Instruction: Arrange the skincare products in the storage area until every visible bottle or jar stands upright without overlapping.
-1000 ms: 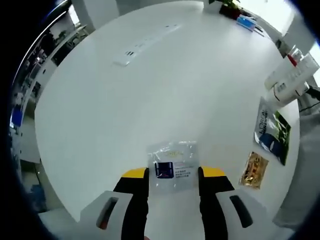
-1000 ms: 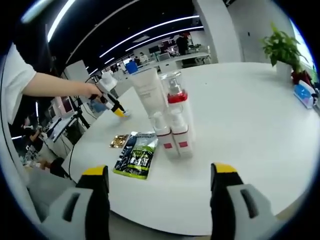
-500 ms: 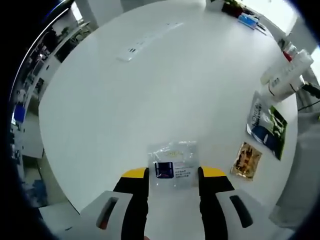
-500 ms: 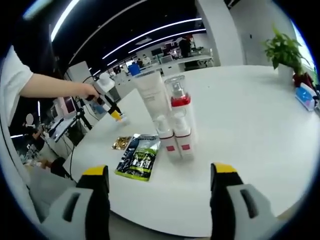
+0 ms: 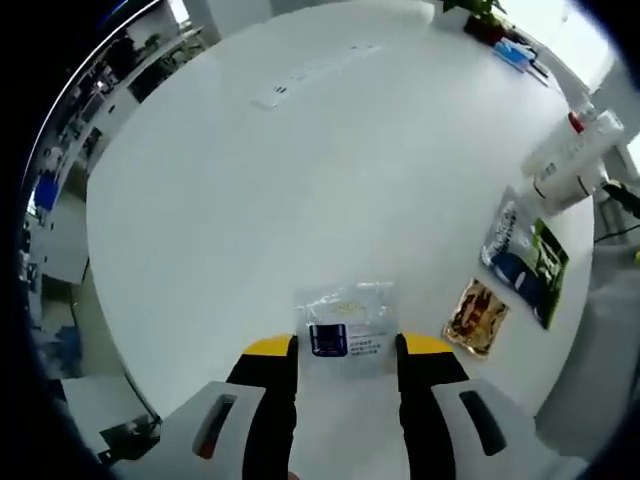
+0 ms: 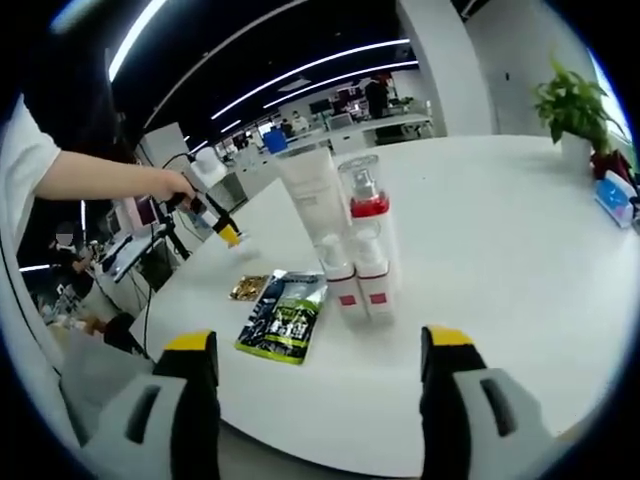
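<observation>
My left gripper [image 5: 347,346] is shut on a clear sachet [image 5: 345,318] with a dark blue label, held above the white round table [image 5: 300,200]. In the right gripper view the same gripper [image 6: 228,235] is in a person's hand at the far left. A white tube [image 6: 310,190], a clear pump bottle with a red collar [image 6: 368,205] and two small white bottles [image 6: 348,272] stand upright together. These bottles [image 5: 570,160] also sit at the table's right edge. My right gripper [image 6: 320,345] is open, short of them, with nothing between its jaws.
A green and blue pouch [image 6: 285,320] and a small gold sachet [image 6: 245,288] lie flat left of the bottles; the pouch [image 5: 525,260] and gold sachet [image 5: 477,316] are to my left gripper's right. A white power strip [image 5: 315,72] lies far across. A potted plant [image 6: 570,110] and a blue box [image 6: 612,195] stand far right.
The left gripper's camera has shifted with the sachet still in its jaws; the pouch and gold sachet now sit further left in that view. The right gripper view barely moved.
</observation>
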The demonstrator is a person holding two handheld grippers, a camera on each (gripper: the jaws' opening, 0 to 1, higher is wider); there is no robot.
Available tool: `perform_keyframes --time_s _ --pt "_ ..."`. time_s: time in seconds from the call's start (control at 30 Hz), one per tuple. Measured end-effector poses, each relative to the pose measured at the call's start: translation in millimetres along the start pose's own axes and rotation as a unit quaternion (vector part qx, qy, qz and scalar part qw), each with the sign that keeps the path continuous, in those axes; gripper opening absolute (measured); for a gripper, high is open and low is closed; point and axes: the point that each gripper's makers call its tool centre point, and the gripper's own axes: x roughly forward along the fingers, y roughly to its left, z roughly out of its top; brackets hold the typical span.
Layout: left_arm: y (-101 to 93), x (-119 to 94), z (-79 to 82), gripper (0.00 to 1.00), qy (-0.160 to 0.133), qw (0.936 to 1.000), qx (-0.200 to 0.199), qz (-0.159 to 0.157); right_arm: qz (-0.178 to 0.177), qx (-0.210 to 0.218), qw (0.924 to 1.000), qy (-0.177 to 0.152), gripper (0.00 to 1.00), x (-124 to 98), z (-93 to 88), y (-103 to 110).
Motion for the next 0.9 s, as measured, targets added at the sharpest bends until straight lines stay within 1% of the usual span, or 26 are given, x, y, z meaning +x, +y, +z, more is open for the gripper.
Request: perform_keyframes --time_s 0.1,0.17,0.23,0.33,0.37,0.5,0.6,0.67,0.8,0.83,0.87,0.9 --pt "-0.6 -1 -4.9 0.37 -0.002 0.9997 -0.023 0.001 0.002 -0.002 1.0000 -0.001 0.84 0 0.6 1" --pt "-2.5 -2 -7.7 0.37 -0.007 0.9989 -0.047 -0.001 0.004 -0.002 1.0000 -0.002 0.84 0 1.1 2" --pt "-5.4 -4 -10.6 0.37 -0.011 0.9974 -0.072 -0.004 0.005 -0.004 1.0000 -0.003 0.83 0 1.4 3" --pt "-12.2 -7 -17.7 0.37 -0.012 0.9928 -0.119 -0.008 0.007 -0.005 1.0000 -0.005 0.83 0 2.1 4" --pt "-13.3 -8 -18.5 0.37 -0.015 0.9929 -0.118 -0.008 0.008 -0.006 0.9999 -0.005 0.83 -1 2.2 5" --pt "-23.4 -12 -28.1 0.37 -0.013 0.9912 -0.131 -0.004 0.013 -0.009 0.9999 -0.008 0.83 -1 3.2 7" --pt "-25.4 -14 -30.5 0.37 -0.017 0.9894 -0.144 0.001 0.016 -0.011 0.9998 -0.011 0.83 -1 4.4 8" --pt "-31.4 -16 -34.2 0.37 -0.021 0.9878 -0.154 0.004 0.017 -0.013 0.9997 -0.012 0.83 -2 4.9 9" --pt "-40.6 -18 -37.0 0.37 -0.032 0.9825 -0.183 0.003 0.019 -0.014 0.9996 -0.016 0.83 -3 6.1 10" --pt "-44.6 -19 -37.9 0.37 -0.037 0.9804 -0.193 0.003 0.020 -0.013 0.9996 -0.016 0.83 -3 6.3 11" --pt "-51.2 -20 -38.9 0.37 -0.045 0.9764 -0.211 0.002 0.022 -0.014 0.9995 -0.017 0.83 -3 6.6 11" --pt "-54.8 -20 -39.3 0.37 -0.048 0.9753 -0.216 -0.002 0.022 -0.015 0.9995 -0.018 0.83 -3 6.8 12"
